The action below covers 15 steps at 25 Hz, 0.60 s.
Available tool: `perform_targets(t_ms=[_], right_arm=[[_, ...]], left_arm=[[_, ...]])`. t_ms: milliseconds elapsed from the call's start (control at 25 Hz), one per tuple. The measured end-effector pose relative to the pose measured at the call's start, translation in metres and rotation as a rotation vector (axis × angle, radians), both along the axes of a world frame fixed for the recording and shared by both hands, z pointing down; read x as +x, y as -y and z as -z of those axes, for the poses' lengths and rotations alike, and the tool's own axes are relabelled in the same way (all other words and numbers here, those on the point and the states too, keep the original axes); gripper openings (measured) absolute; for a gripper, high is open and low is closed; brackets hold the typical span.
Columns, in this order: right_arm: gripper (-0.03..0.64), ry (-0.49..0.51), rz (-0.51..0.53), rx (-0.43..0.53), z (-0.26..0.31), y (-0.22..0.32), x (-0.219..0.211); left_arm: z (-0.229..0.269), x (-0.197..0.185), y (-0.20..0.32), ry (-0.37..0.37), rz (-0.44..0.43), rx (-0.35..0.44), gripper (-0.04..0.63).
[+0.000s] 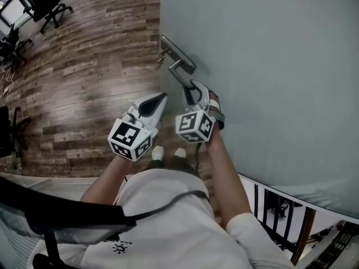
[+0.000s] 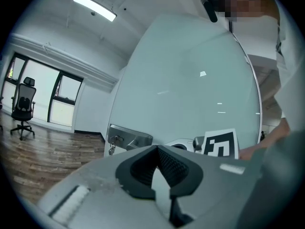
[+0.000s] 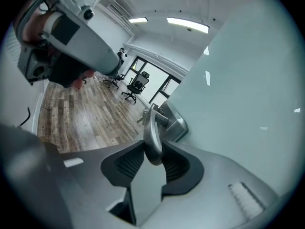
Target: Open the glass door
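The glass door (image 1: pixel 269 66) was a large frosted pane which stood in front of the person and to the right, and its vertical edge met the view of the wooden floor (image 1: pixel 84 77). Near this edge there was a metal lock plate (image 1: pixel 175 48) with a lever handle (image 1: pixel 180 67), and a small bunch of keys (image 1: pixel 161 56) hung from the plate. The right gripper (image 1: pixel 193 88) had hold of the handle: in the right gripper view its two dark pads were partly closed and pressed on both sides of the end of the lever (image 3: pixel 151 137). The left gripper (image 1: pixel 160 100) was just beside it, a little away from the door, and touched nothing; in the left gripper view its jaws were closed together with nothing between them (image 2: pixel 157 163). Farther across the floor stood some office chairs (image 1: pixel 47 1), well apart from the door.
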State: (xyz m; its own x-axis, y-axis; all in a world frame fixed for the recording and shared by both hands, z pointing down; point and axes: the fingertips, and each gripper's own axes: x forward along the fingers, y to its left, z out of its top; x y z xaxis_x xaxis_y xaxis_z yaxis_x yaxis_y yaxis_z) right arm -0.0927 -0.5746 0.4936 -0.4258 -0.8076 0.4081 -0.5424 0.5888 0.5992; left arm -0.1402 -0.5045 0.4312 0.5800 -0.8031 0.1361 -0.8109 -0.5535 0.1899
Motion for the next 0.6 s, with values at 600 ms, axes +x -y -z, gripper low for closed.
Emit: perform_targets(t_ms=[600], right_arm=[[0.121,-0.005,-0.172,0.011,-0.004,0.047,0.034]], left_arm=[[0.006,0.040,0.036,0.004,-0.066,0.032,0.001]])
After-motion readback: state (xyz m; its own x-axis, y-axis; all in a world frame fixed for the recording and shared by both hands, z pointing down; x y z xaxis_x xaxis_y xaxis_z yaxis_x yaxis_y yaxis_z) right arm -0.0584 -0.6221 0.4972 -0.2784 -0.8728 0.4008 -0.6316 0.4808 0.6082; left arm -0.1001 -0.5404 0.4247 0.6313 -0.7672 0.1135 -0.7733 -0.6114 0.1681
